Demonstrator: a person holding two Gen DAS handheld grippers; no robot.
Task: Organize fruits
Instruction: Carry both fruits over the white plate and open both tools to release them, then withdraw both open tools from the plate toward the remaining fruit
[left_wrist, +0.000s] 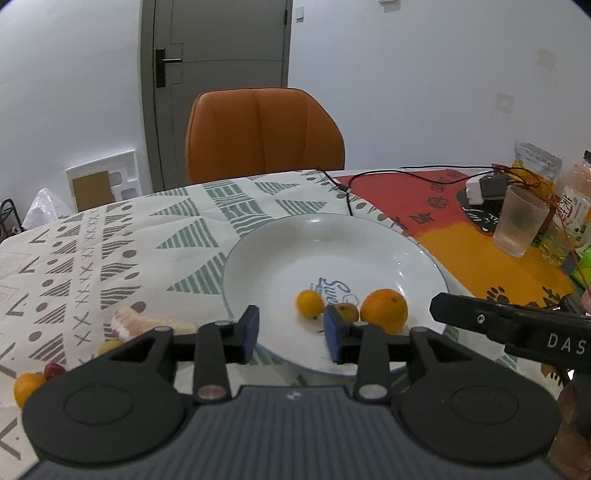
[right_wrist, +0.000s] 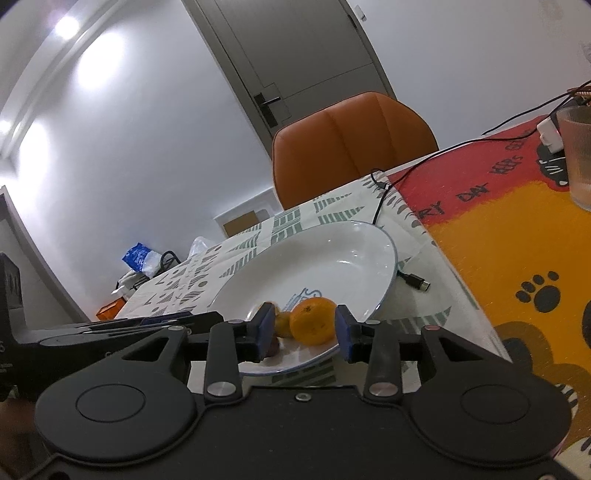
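Observation:
A white plate (left_wrist: 369, 240) lies on the patterned tablecloth and holds an orange (left_wrist: 384, 309), a small yellow fruit (left_wrist: 309, 303) and a brownish fruit (left_wrist: 347, 312). My left gripper (left_wrist: 291, 334) is open and empty over the plate's near rim. Left of it on the cloth lie a pale peeled fruit piece (left_wrist: 147, 326), a small yellow fruit (left_wrist: 110, 346), a red fruit (left_wrist: 53, 370) and an orange fruit (left_wrist: 27, 386). My right gripper (right_wrist: 304, 332) is open, its jaws on either side of the orange (right_wrist: 313, 320) in the plate (right_wrist: 332, 251), not gripping it.
An orange chair (left_wrist: 264, 134) stands behind the table. A frosted cup (left_wrist: 520, 225), snack bags (left_wrist: 535, 166), a charger (left_wrist: 476, 190) and a black cable (left_wrist: 349, 192) lie at the right on a red and yellow mat (left_wrist: 461, 236). The right gripper's body (left_wrist: 517, 325) sits right of the plate.

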